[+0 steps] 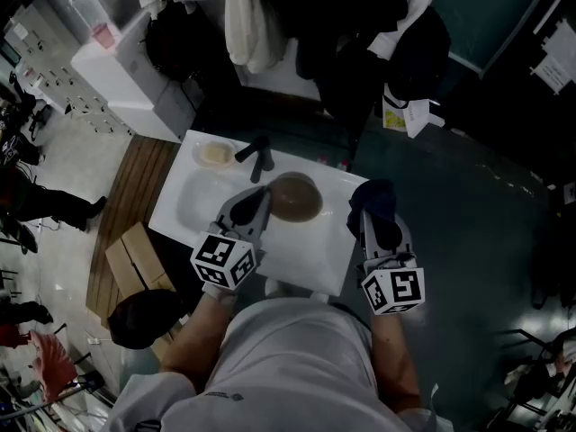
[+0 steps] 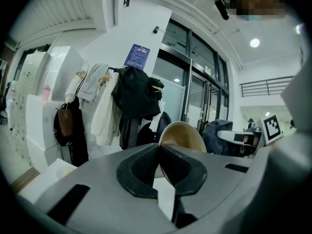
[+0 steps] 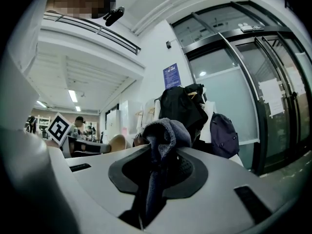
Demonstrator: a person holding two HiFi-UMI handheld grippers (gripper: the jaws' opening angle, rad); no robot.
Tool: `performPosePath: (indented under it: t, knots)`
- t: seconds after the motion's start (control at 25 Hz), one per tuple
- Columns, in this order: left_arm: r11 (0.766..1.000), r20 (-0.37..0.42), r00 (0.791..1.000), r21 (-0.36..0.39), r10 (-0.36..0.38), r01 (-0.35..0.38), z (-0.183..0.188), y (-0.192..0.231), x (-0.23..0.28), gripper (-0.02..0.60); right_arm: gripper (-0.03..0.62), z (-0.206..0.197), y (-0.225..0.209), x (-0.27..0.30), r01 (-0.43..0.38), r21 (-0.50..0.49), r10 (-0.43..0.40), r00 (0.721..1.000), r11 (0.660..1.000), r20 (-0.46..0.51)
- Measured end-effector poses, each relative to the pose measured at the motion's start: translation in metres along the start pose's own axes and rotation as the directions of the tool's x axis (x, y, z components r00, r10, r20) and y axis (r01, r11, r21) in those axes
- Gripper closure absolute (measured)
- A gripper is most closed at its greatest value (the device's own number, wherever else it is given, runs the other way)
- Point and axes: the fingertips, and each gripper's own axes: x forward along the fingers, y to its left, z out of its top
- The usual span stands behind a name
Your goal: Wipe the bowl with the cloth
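Bowl (image 1: 297, 198) is tilted at the table's (image 1: 301, 261) middle, its rim pinched by the left gripper (image 1: 263, 196). The right gripper (image 1: 376, 221) clamps the cloth (image 1: 373, 194) at the table's right edge. Hold the bowl steady and press the cloth inside it.

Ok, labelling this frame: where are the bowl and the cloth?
bowl (image 1: 297, 201): head view, middle of its brown surface.
cloth (image 3: 165, 129): right gripper view, bunched top above the jaws.

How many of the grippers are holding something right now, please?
2. The left gripper grips the rim of the round brown bowl over the white table; the right gripper grips the bunched dark blue cloth beside it.
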Motion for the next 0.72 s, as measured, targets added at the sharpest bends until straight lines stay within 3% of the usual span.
performPosePath:
  t: [0.72]
  knots:
    - [1.0, 0.006, 1.0, -0.013, 0.012, -0.012, 0.0016, 0.0049, 0.0032, 0.561, 0.513, -0.0047, 0.0021, 0.0038, -0.01, 0.005, 0.01, 1.0, 1.0, -0.014]
